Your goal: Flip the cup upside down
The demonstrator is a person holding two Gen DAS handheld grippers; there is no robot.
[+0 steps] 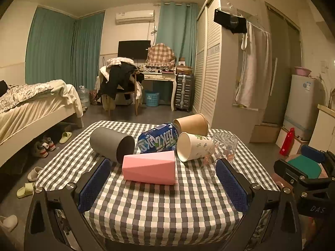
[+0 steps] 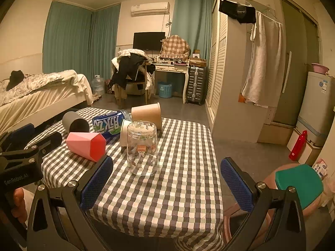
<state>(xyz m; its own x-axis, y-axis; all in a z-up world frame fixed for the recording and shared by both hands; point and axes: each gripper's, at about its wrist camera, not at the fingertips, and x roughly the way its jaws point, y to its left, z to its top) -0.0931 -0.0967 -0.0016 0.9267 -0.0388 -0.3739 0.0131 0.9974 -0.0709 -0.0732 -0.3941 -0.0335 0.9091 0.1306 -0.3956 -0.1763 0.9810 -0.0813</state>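
A clear glass cup (image 2: 142, 148) with cartoon prints stands upside down on the checked tablecloth (image 2: 178, 188); it also shows in the left wrist view (image 1: 222, 152). A pink faceted cup (image 1: 149, 168) (image 2: 85, 144), a grey cup (image 1: 112, 144) (image 2: 74, 123), a white paper cup (image 1: 192, 146) (image 2: 124, 135) and a brown paper cup (image 1: 192, 124) (image 2: 147, 114) lie on their sides. My left gripper (image 1: 163, 185) is open, just short of the pink cup. My right gripper (image 2: 167, 183) is open and empty, just short of the glass cup.
A blue drink bottle (image 1: 158, 139) (image 2: 108, 124) lies among the cups. A stool with a green seat (image 2: 299, 182) stands right of the table. A bed (image 1: 31, 108) is at the left, a wardrobe (image 1: 211, 62) and fridge (image 1: 301, 104) at the right.
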